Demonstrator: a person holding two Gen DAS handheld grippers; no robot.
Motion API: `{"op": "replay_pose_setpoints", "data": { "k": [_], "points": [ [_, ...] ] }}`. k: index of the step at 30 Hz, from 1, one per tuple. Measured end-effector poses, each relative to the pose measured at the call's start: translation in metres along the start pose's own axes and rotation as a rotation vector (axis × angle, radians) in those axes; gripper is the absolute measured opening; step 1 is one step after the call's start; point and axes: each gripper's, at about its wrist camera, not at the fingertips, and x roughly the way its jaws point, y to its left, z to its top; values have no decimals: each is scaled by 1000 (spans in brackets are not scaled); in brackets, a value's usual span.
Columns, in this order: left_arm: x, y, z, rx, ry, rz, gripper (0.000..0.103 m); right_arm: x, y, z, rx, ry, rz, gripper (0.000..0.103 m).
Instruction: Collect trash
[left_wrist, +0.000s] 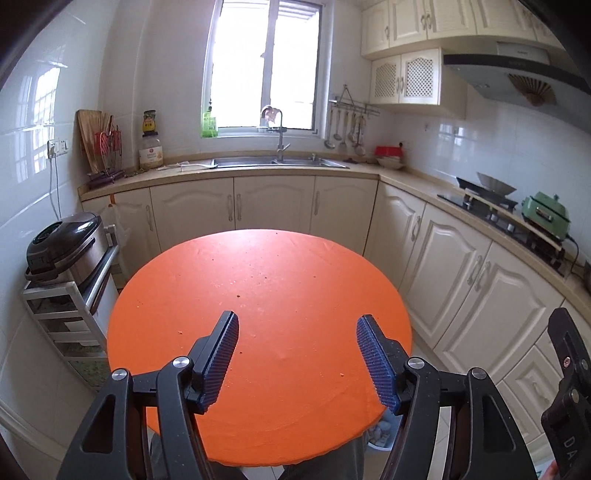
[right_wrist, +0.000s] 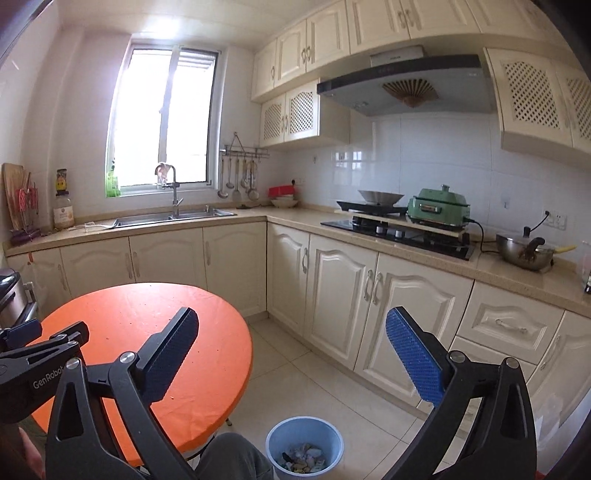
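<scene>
A green cooker (right_wrist: 437, 209) sits on the stove (right_wrist: 402, 234) beside a wok (right_wrist: 380, 196).

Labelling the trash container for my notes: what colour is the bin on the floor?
Light blue bin, seen best in the right wrist view.

The round orange counter (left_wrist: 258, 295) carries only scattered crumbs (left_wrist: 238, 296), so its top is free to cross. To its right, bare tiled floor (right_wrist: 295, 373) runs along the cabinet doors (right_wrist: 343, 295). The blue bin (right_wrist: 304, 448), holding trash, stands beside the counter's edge, near the person's knee (right_wrist: 232, 458).
</scene>
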Motion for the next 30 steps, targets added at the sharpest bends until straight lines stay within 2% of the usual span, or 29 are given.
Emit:
{"op": "replay_pose_setpoints", "data": {
  "k": [7,11,13,30],
  "points": [
    [-20,2,-25,-14,-45,19,63,-14,0,-1,6,-34,11,103],
    [-20,-1,-32,-16,-59,22,70,-14,-1,-3,9,-26,29,103],
    [-22,-2,-36,-14,-62,23,70,-14,0,-4,6,-22,35,103],
    [14,-2,-4,-9,-59,42,72,-12,1,-7,8,6,67,103]
  ]
}}
